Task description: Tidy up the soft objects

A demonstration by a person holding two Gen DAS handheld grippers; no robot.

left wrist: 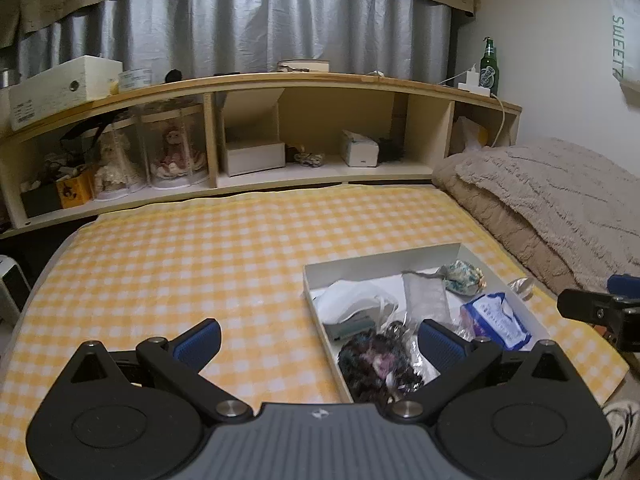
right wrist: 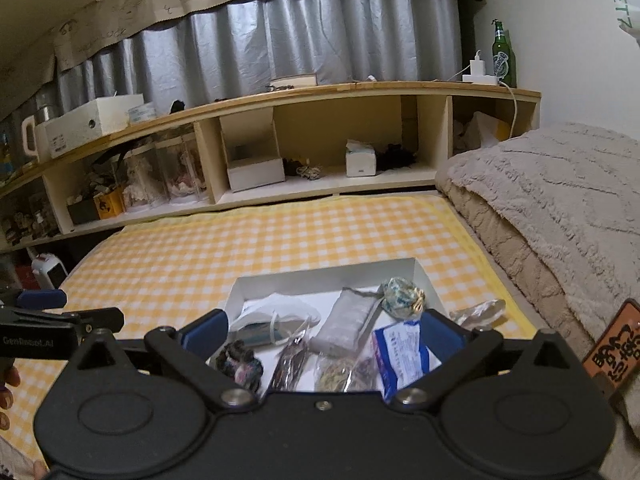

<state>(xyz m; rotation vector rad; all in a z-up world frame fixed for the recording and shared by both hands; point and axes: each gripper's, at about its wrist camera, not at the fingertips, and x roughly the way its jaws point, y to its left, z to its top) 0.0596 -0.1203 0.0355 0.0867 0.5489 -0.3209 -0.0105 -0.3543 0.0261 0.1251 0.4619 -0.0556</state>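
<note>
- Left gripper [left wrist: 318, 342]: jaws spread wide, nothing between the blue pads; one pad over the yellow checked cloth [left wrist: 180, 264], the other over the near corner of the white box [left wrist: 400, 258].
- Right gripper [right wrist: 322, 334]: jaws fully apart, empty, hovering above the box's near edge.
- Box sits on the cloth, toward the beige blanket [left wrist: 560, 200]. Inside: dark fuzzy scrunchie [left wrist: 372, 364] nearest, white mask [left wrist: 352, 298], grey mesh pouch [left wrist: 424, 296], blue-and-white tissue pack [left wrist: 496, 320], floral pouch [left wrist: 464, 276] at the far corner.
- Crumpled clear plastic [right wrist: 476, 310] lies just outside the box.
- Beyond: wooden shelf [left wrist: 280, 80] with green bottle [left wrist: 489, 66].
</note>
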